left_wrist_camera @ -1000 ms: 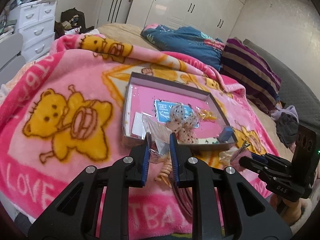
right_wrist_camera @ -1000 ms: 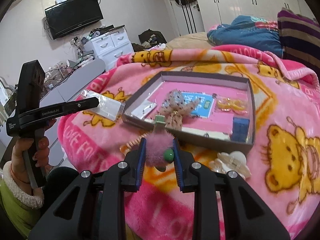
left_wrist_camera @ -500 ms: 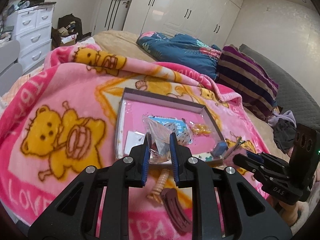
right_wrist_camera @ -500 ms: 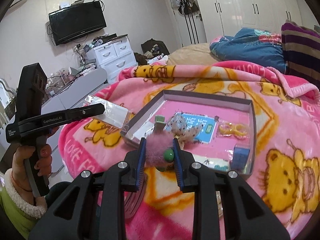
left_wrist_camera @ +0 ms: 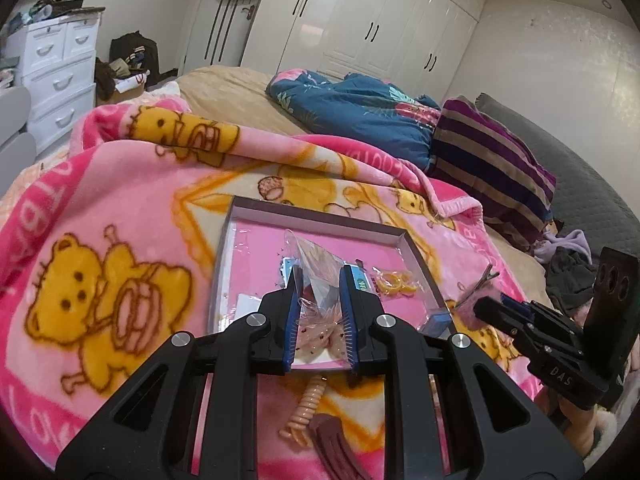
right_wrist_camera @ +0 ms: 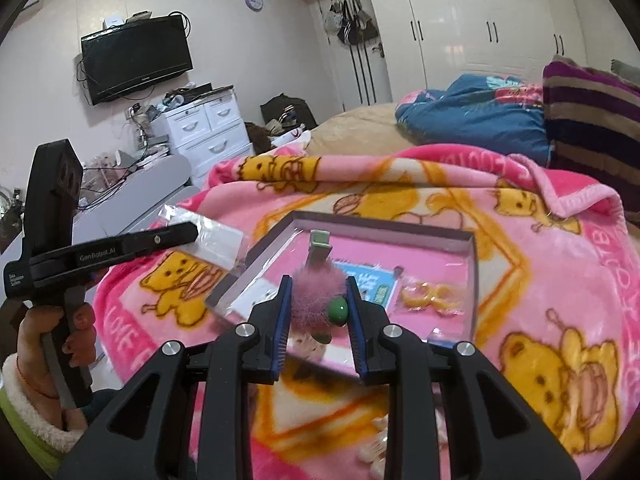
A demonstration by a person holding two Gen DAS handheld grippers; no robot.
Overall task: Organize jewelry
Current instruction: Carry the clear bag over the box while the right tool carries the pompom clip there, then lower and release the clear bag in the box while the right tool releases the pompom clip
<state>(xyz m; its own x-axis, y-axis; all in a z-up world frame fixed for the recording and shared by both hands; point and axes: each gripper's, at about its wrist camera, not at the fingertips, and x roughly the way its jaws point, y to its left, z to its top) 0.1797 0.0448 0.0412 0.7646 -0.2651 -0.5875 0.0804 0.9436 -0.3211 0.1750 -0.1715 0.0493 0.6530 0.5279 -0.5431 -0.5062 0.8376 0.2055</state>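
Left tongs clamped on clear crinkly plastic bag, above shallow grey pink-lined cardboard tray on bed.

Right tongs pinching fluffy pink pom-pom hair clip, near tray's near edge.

Both light, soft; bag likely slippery, best held at bunched neck; clip at metal spine.

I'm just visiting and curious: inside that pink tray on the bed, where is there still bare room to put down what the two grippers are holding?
The tray is bare along its far wall and in the far right corner, behind the yellow rings. The middle and near edge are crowded: blue card, rings, small blue box. The right gripper holds a pink pompom clip, the left gripper a clear bag.
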